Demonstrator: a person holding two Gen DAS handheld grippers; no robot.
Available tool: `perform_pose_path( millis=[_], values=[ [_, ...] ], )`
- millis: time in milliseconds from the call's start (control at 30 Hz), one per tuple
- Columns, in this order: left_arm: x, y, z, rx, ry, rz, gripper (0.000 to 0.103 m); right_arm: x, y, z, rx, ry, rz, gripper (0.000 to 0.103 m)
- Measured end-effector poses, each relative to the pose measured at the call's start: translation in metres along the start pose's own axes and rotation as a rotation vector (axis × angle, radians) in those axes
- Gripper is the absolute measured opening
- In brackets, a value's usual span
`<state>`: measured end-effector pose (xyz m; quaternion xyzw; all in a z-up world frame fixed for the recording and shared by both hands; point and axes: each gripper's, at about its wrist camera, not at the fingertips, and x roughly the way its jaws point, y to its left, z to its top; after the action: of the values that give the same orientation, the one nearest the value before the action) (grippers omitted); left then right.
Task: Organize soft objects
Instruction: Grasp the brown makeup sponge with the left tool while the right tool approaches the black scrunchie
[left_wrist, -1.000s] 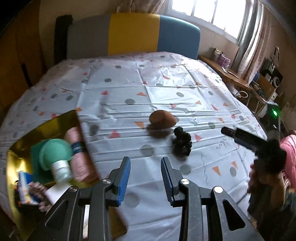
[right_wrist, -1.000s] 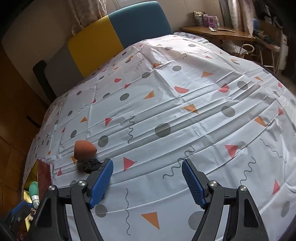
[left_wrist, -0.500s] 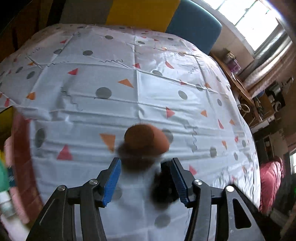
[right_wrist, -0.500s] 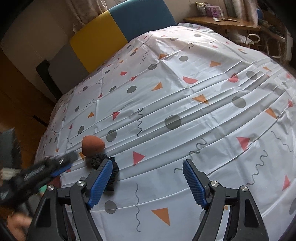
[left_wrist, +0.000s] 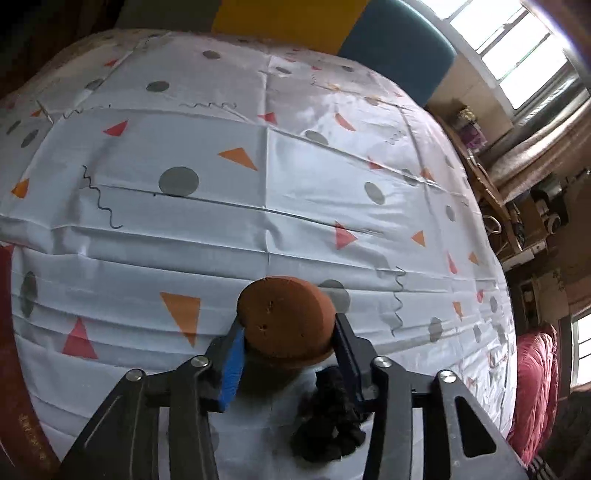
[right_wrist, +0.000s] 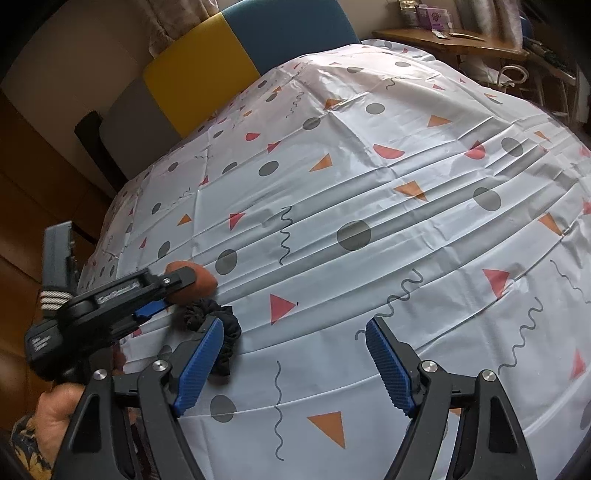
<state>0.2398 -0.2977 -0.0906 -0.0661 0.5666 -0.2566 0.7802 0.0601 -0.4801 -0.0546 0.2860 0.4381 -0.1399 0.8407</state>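
The left gripper (left_wrist: 288, 354) is closing its jaws around the brown teardrop foam sponge (left_wrist: 286, 319), low centre; it may snag the black fabric scrunchie (left_wrist: 328, 424) just beside. The right gripper (right_wrist: 295, 356) hangs wide apart, empty.

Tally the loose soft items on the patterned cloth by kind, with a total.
Brown sponge: 1
Black scrunchie: 1
Total: 2

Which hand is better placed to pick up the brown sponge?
Left. The left tool already straddles the brown sponge, jaws closing on it. The right tool hangs open and empty beside the black scrunchie.
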Motion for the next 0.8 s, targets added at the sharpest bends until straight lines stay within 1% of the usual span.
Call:
perform_pose_path(
  millis=[133, 233, 367, 500, 633, 733, 800],
  values=[
    [-0.025, 0.005, -0.009, 0.026, -0.041, 0.006, 0.042, 0.002, 0.002, -0.001, -0.016, 0.003, -0.011, 0.080],
    [-0.053, 0.010, -0.018, 0.055, -0.079, 0.008, 0.042, 0.004, 0.006, -0.004, -0.039, 0.010, -0.013, 0.080],
    [-0.090, 0.019, -0.032, 0.076, -0.131, 0.013, 0.042, 0.006, 0.018, -0.009, -0.107, 0.008, -0.014, 0.080],
    [-0.114, 0.025, -0.046, 0.095, -0.168, 0.018, 0.042, 0.010, 0.036, -0.015, -0.184, 0.016, 0.025, 0.078],
    [-0.136, 0.027, -0.062, 0.130, -0.209, 0.029, 0.042, 0.026, 0.059, -0.021, -0.276, 0.048, 0.014, 0.077],
    [-0.151, 0.029, -0.074, 0.150, -0.230, 0.033, 0.042, 0.044, 0.076, -0.021, -0.329, 0.058, -0.024, 0.075],
    [-0.157, 0.033, -0.080, 0.150, -0.235, 0.035, 0.042, 0.057, 0.083, -0.020, -0.349, 0.074, -0.037, 0.070]
  ],
)
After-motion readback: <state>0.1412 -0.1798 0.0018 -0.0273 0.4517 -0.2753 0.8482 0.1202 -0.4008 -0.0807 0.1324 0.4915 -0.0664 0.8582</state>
